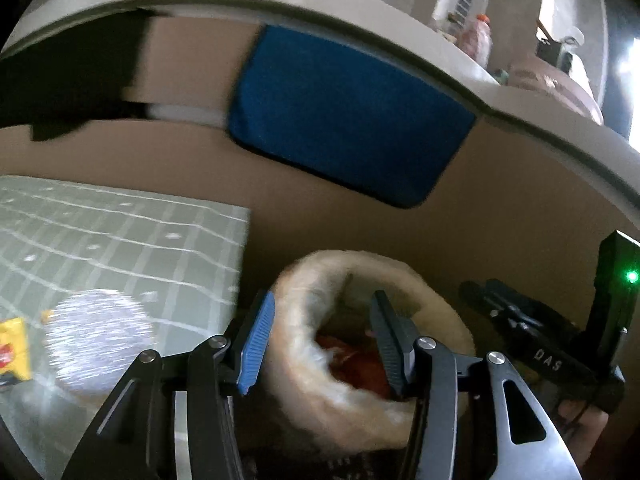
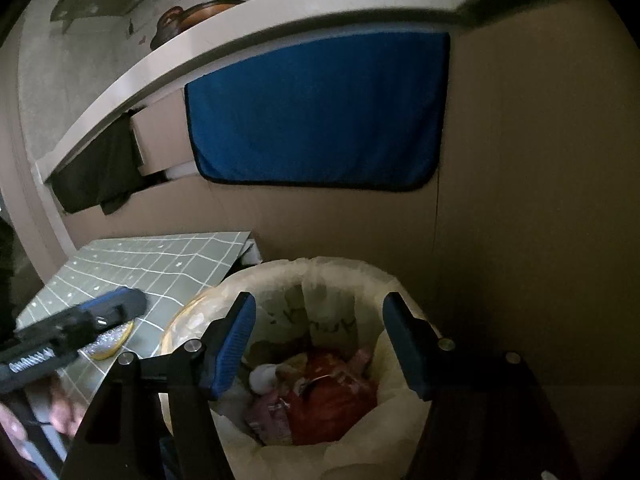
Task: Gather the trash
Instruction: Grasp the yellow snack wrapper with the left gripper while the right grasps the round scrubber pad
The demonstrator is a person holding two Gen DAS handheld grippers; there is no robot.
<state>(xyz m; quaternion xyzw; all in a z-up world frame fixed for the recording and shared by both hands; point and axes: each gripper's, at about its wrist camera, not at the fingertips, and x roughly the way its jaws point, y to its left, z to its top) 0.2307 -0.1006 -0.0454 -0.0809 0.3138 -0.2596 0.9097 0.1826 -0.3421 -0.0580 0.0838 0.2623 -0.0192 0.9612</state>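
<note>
A trash bin lined with a pale plastic bag [image 2: 320, 280] stands on the floor beside a low table; it also shows blurred in the left wrist view [image 1: 304, 292]. Red and pink wrappers [image 2: 332, 396] lie inside it. My right gripper [image 2: 320, 348] is open and empty above the bin's mouth. My left gripper [image 1: 320, 344] is open and empty over the bin's left rim. A yellow wrapper [image 1: 14, 344] lies on the table at the far left. The right gripper's body [image 1: 552, 344] shows at the right of the left wrist view.
The low table has a green grid-patterned cloth [image 1: 120, 232]. A glittery round disc [image 1: 96, 340] lies on it near the bin; it also shows in the right wrist view [image 2: 110, 342]. A blue cloth [image 2: 320, 112] hangs on the brown wall under a white shelf [image 2: 240, 20].
</note>
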